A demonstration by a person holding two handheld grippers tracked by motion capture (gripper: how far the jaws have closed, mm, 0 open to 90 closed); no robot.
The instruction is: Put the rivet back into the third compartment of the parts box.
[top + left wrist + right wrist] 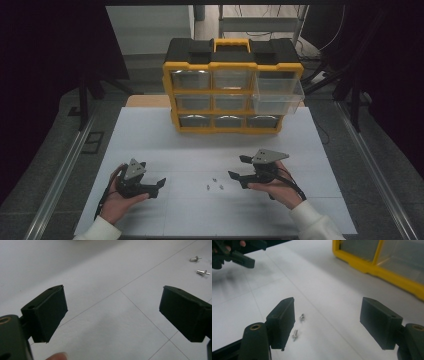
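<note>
Three small silver screws (214, 184) lie loose on the white desk (150, 135), between the two grippers and nearer the right one; from the high view they are tiny specks, too small to tell their heads or threads. The right gripper (241, 167) sits just to their right, its jaws pointing left toward them, and in the right gripper view two of the screws (297, 327) rest on the desk just beside the inner face of the left-hand jaw, not touching it as far as I can see. The left gripper (159, 184) is held low over the desk well apart from the screws, and in the left gripper view two of them (199, 265) show far off at the upper right, past the right-hand jaw. Behind it all stands a yellow and black parts organiser (232, 85) with clear drawers, and the top-right drawer (278, 92) is pulled out toward us; whatever is inside the drawers is hard to make out. A fingertip (57, 356) is cut off at the bottom edge of the left gripper view. Both grippers stand wide apart at the jaws, with bare desk between them, and neither has hold of anything.
</note>
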